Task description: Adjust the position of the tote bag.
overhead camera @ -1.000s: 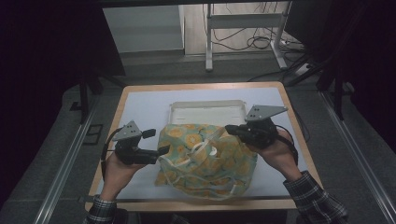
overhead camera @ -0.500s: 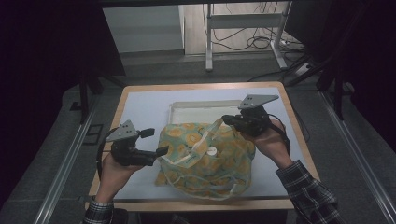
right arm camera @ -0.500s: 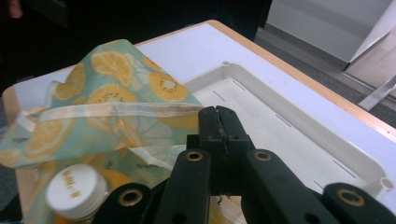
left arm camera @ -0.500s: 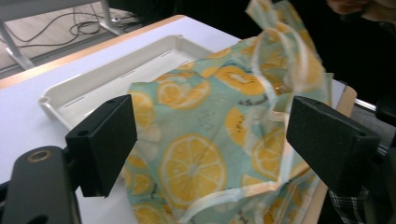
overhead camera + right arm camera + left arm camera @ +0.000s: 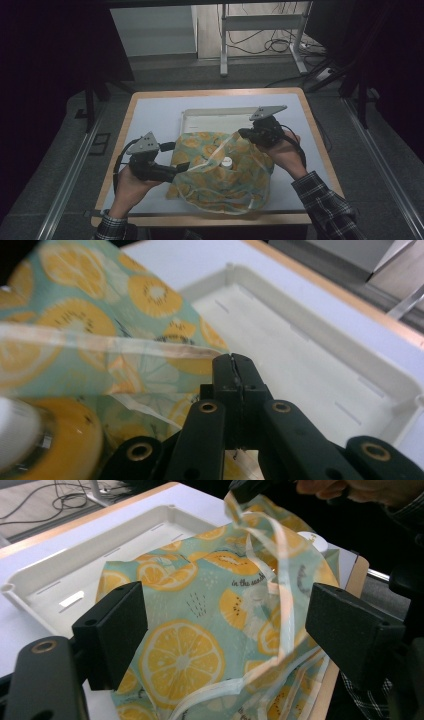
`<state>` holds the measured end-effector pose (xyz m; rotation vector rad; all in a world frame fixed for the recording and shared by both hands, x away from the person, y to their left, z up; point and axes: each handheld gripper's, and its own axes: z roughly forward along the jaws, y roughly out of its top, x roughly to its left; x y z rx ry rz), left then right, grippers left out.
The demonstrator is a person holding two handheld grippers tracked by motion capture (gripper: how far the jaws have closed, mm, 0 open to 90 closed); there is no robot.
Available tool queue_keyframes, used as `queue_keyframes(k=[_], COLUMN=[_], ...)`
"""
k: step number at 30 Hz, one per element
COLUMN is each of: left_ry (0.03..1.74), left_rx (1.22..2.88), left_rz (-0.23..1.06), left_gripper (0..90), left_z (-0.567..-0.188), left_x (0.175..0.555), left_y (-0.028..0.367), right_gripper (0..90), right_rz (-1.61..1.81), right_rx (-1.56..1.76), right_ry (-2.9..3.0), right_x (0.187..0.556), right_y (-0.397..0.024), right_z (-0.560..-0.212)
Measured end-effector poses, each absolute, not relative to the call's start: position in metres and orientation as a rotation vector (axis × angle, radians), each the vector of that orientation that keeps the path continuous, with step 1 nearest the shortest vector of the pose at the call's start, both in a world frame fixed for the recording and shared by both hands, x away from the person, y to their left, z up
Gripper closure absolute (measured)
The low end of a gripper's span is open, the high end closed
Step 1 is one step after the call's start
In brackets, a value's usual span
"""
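The right tool [image 5: 246, 134] pinches the clear plastic bag [image 5: 220, 172] edge, while the left tool [image 5: 181, 156] stands spread just beside the bag.

The near middle of the pale blue-grey table top [image 5: 150, 112] is covered by a crumpled clear plastic bag with a lemon-print cloth inside [image 5: 220, 172]. Just behind the bag, passage is blocked by a shallow white rectangular plastic tray [image 5: 210, 119]. Bare surface is left to the bag's left, right and beyond the tray.
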<state>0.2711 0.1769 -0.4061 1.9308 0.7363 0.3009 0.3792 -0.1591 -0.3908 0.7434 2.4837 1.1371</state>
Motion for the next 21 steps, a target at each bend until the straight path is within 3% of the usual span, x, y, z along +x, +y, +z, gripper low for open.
queue_keyframes(k=[7, 9, 17, 21], left_ry=[0.715, 0.708, 0.651, 0.595], left_rx=[1.952, 1.946, 1.947, 1.994], left_rz=[0.296, 0.296, 0.271, 0.247], left_gripper=[17.1, 17.5, 22.5, 27.3], left_z=[-0.408, -0.405, -0.396, -0.398], left_x=[0.272, 0.271, 0.263, 0.261], left_y=[0.169, 0.167, 0.156, 0.138], right_gripper=[85.4, 79.4, 69.5, 69.0], right_rz=[1.098, 1.124, 1.182, 1.197], right_rx=[0.789, 0.782, 0.746, 0.727], right_ry=[2.553, 2.554, 2.536, 2.545], right_x=[0.384, 0.381, 0.365, 0.355], right_y=[-0.162, -0.165, -0.175, -0.175], right_z=[-0.41, -0.406, -0.389, -0.384])
